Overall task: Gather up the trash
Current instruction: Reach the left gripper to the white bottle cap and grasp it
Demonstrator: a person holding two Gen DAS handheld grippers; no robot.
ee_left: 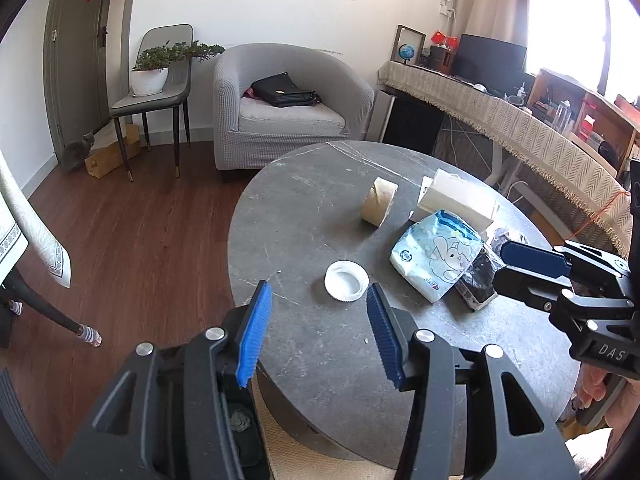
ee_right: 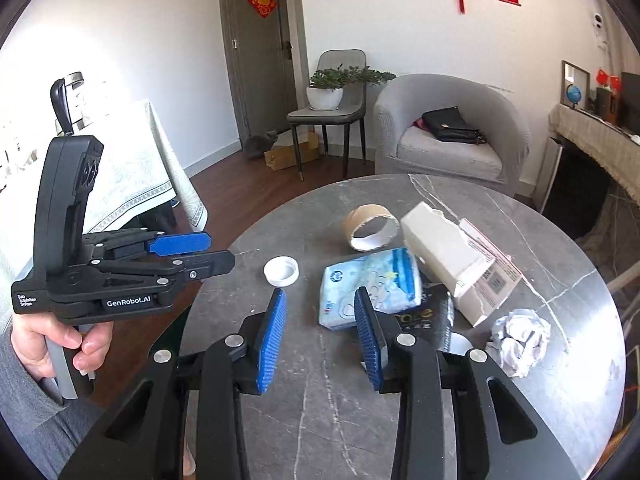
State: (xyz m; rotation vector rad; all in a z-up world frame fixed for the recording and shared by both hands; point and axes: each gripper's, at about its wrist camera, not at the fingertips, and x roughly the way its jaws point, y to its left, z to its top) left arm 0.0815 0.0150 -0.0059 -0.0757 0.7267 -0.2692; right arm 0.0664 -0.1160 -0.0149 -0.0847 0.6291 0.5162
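The torn white carton (ee_right: 452, 264) lies slanting away leftward, against the blue tissue pack (ee_right: 372, 288). A cardboard roll (ee_right: 370, 228), white lid (ee_right: 281, 271) and crumpled paper (ee_right: 520, 340) surround them. Both the left gripper (ee_left: 316, 332) and right gripper (ee_right: 320, 336) hover empty, fingers apart.

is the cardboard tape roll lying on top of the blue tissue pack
No, the cardboard roll rests on the bare table behind the blue tissue pack, with tabletop visible between them.

On the table (ee_right: 360, 420), ahead of the right gripper (ee_right: 320, 332): tissue pack (ee_right: 372, 284), cardboard ring (ee_right: 370, 227) behind it, lid (ee_right: 281, 271) left, torn carton (ee_right: 452, 262) and crumpled paper (ee_right: 520, 338) right
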